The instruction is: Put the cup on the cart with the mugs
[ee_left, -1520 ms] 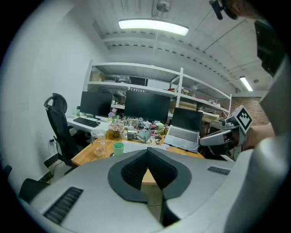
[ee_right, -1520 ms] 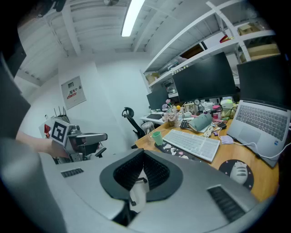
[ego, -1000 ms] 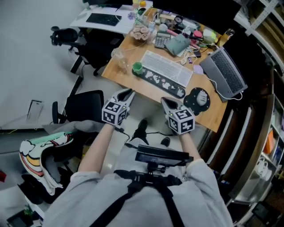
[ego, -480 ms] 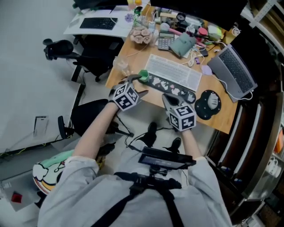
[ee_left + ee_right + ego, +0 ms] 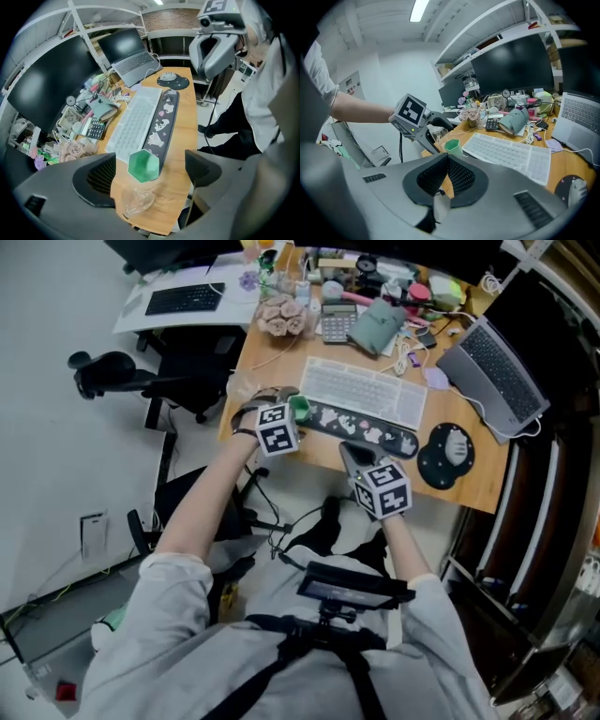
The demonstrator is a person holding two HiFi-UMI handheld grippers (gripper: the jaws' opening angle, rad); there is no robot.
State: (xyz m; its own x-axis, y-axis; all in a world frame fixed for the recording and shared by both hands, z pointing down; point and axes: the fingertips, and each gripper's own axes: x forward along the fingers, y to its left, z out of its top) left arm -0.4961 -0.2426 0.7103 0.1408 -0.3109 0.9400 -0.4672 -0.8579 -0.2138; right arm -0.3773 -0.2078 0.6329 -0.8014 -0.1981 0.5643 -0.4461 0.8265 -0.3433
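A green hexagonal cup (image 5: 144, 165) stands upright on the wooden desk (image 5: 180, 140), near its corner at the end of the patterned wrist rest (image 5: 164, 122). My left gripper (image 5: 150, 171) hovers just short of it. Its jaws are opening wide and frame the cup, but the pads (image 5: 101, 176) do not touch it. In the head view the left gripper (image 5: 277, 401) sits at the desk's left corner beside the cup (image 5: 299, 408). My right gripper (image 5: 349, 454) hangs shut and empty in front of the desk edge. The right gripper view also shows the cup (image 5: 452, 146). No cart with mugs is in view.
A clear glass (image 5: 137, 200) stands at the desk edge right in front of the green cup. Beyond lie a white keyboard (image 5: 361, 392), a calculator (image 5: 337, 322), a laptop (image 5: 497, 371) and a mouse on its pad (image 5: 453, 446). An office chair (image 5: 178, 371) stands left of the desk.
My left gripper has moved forward from in front of the desk up to its corner by the green cup, and its jaws have opened. The right gripper has stayed low and shut.
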